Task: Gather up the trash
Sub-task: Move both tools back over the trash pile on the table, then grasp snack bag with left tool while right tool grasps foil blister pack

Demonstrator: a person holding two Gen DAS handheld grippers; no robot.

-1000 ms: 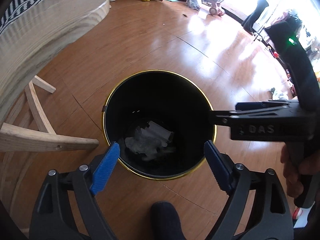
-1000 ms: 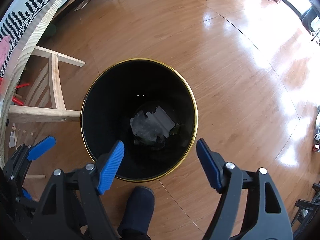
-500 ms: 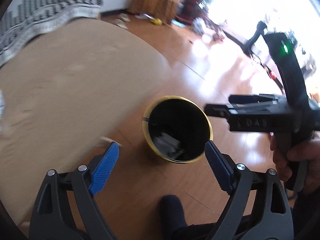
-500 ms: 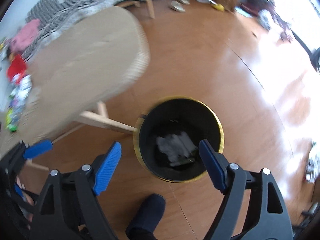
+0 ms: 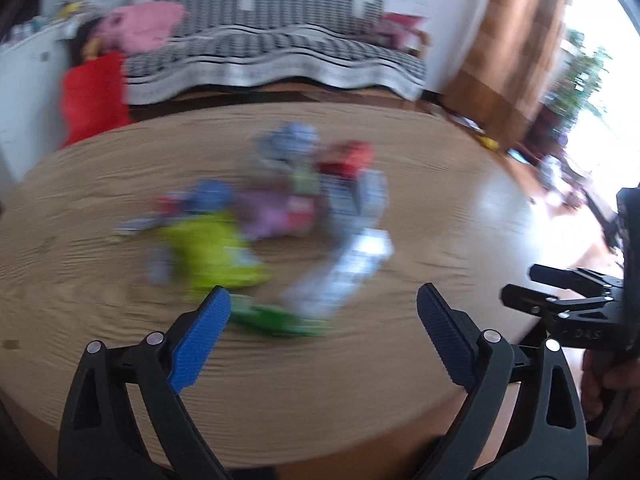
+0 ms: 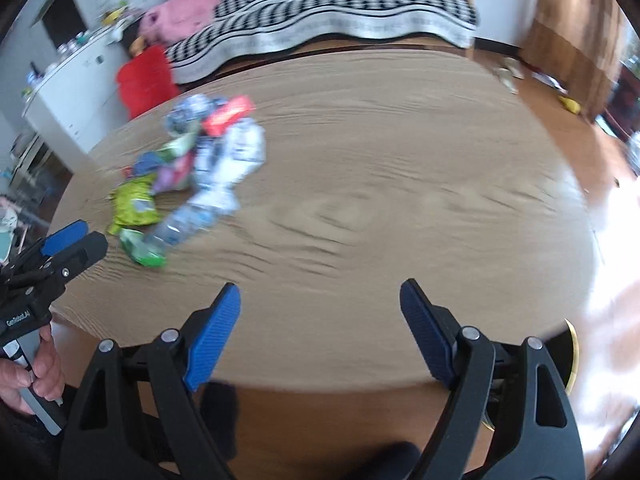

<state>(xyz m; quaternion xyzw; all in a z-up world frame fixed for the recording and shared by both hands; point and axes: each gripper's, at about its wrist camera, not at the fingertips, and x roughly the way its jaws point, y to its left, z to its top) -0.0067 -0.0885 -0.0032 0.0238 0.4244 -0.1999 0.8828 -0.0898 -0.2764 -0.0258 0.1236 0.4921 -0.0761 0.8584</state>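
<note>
Matt, grained wood table [image 6: 400, 184]; crinkly glossy plastic wrappers [image 6: 134, 204] and a clear plastic bottle [image 6: 188, 218]; ribbed blue pads [image 5: 198, 344]; shiny wooden floor [image 6: 608, 184]

Round wooden tabletop [image 6: 380, 208], heaped toward its left with blurred trash [image 6: 192, 176]: wrappers, crushed plastic bottles, a green packet.
</note>
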